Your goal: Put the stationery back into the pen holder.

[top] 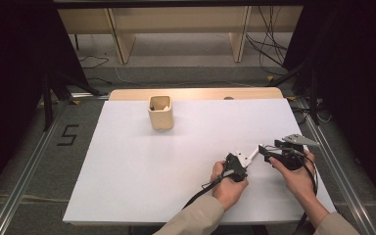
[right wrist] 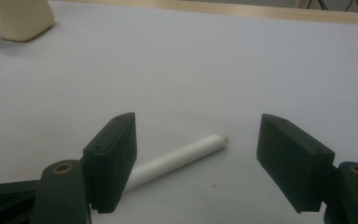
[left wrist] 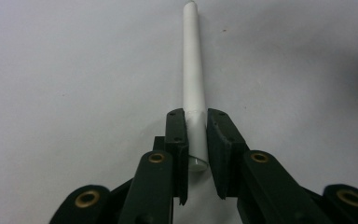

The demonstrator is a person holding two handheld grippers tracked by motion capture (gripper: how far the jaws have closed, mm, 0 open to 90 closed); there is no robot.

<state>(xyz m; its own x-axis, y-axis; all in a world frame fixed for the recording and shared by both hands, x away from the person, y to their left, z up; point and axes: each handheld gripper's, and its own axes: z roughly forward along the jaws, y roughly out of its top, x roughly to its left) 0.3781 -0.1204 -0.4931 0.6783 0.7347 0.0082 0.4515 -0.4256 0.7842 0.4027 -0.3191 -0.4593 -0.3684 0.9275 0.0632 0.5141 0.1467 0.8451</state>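
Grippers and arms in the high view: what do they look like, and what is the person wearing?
Both forearms wear beige sleeves. The left gripper and right gripper are black, each trailing a black cable. The right one carries a grey three-cornered plate on top. In the gripper views the jaws are flat black blocks fixed with small screws, on arms with brass-coloured pivot rings.

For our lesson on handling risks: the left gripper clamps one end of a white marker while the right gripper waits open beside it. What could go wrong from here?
1. The left gripper pinches only the very end of the white marker, so it may pivot or slip out.
2. The open right gripper sits close to the marker's free tip; closing off-centre could knock it sideways.
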